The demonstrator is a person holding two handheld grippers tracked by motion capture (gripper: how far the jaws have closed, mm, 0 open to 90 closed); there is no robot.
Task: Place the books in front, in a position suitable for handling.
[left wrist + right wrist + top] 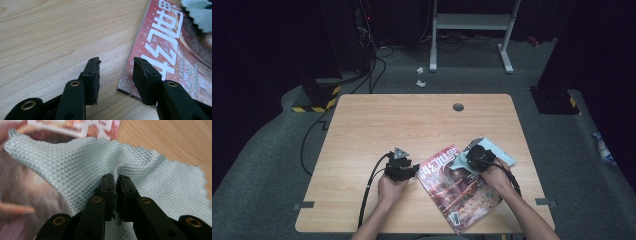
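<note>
A red magazine with large white characters lies on the wooden table near the front edge. A pale blue waffle-textured cloth rests partly over its upper right corner. My right gripper is shut on a pinched fold of the cloth, which bunches up between the fingertips. My left gripper sits just left of the magazine; in the left gripper view it stands open, its jaws straddling the magazine's left edge low over the table, nothing between them.
A round cable grommet is set into the table's far side. A white metal stand and cables lie on the grey floor beyond. Black cables trail from both grippers toward the front edge. The table's far half is bare wood.
</note>
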